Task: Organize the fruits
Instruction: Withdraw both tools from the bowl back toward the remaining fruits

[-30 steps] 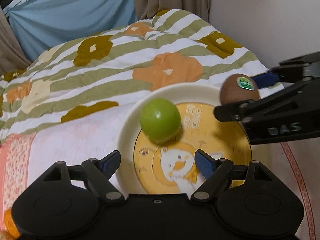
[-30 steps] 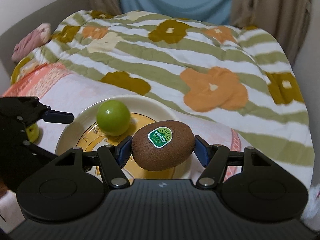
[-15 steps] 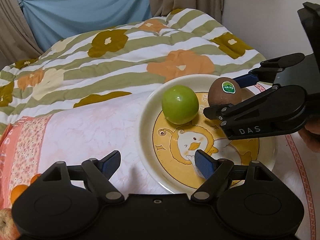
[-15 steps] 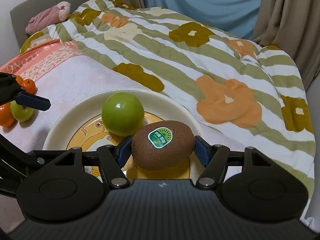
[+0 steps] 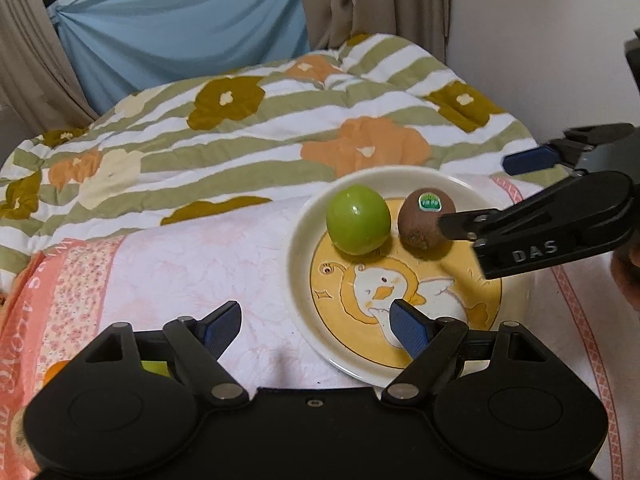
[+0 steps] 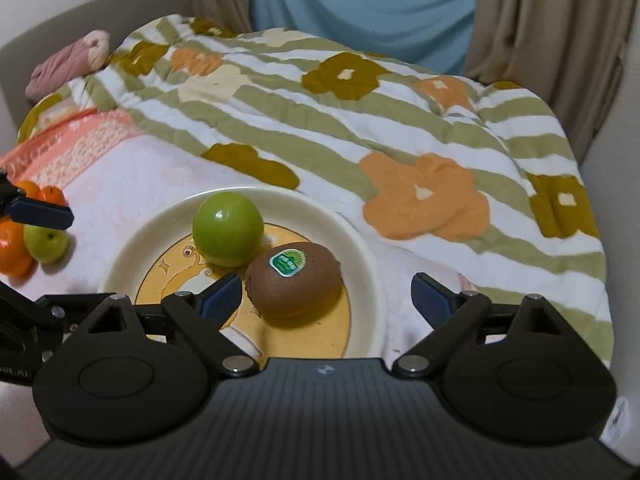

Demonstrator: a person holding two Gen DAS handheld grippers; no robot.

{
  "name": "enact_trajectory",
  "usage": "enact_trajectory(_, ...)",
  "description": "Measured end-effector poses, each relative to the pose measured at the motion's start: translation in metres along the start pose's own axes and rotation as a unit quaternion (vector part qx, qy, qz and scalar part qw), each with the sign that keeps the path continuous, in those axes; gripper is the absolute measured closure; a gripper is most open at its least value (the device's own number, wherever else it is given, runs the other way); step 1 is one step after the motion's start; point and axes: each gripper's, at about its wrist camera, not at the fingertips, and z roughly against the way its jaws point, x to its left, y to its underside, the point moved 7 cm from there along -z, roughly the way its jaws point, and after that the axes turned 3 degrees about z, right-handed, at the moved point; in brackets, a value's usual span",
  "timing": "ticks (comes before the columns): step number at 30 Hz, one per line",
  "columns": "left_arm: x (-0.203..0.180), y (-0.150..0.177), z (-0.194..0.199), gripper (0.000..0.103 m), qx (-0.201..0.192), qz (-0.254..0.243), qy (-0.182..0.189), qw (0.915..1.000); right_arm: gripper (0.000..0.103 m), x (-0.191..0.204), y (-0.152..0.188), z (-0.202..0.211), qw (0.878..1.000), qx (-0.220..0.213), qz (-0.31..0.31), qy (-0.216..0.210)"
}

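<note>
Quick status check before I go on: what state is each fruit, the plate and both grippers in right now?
Kiwi: lying on the plate, sticker up, not gripped.
Green apple: resting on the plate beside the kiwi.
Plate: flat on the bed, holding two fruits.
Right gripper: jaws opening, clear of the kiwi.
Left gripper: open, empty.
Oranges and small green apple: off the plate, on the bed.

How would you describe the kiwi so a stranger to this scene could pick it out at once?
Find the round cream plate with the yellow duck picture, lying on the pink bedsheet. Two fruits rest on it, side by side. The kiwi is the brown, fuzzy oval with a green sticker; its neighbour, the green apple, is smooth and shiny.
</note>
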Motion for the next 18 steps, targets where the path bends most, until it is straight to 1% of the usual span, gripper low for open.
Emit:
enact_trajectory(3,0.002,-0.002,0.014,0.018,-0.010,0.011,0.001,0.9999,0.000,-0.002,-0.002,0.020,1.000,-0.006,-0.004,0.012)
enact_trajectory(6,0.004,-0.003,0.029,0.018,-0.020,0.011,-0.002,0.9997,0.000,-0.001,-0.003,0.040,1.000,-0.007,-0.012,0.018)
enact_trajectory(11,0.013,0.000,0.056,0.018,-0.037,0.017,-0.011,0.9991,0.000,0.006,-0.002,0.072,0.999,-0.010,-0.044,0.027)
enact_trajectory(17,0.027,0.009,0.088,0.017,-0.065,0.030,-0.010,0.9974,0.000,0.022,0.002,0.117,0.994,-0.024,-0.086,0.059)
enact_trajectory(18,0.028,0.012,0.093,0.015,-0.069,0.030,-0.010,0.9971,0.000,0.026,0.003,0.123,0.993,-0.025,-0.091,0.064)
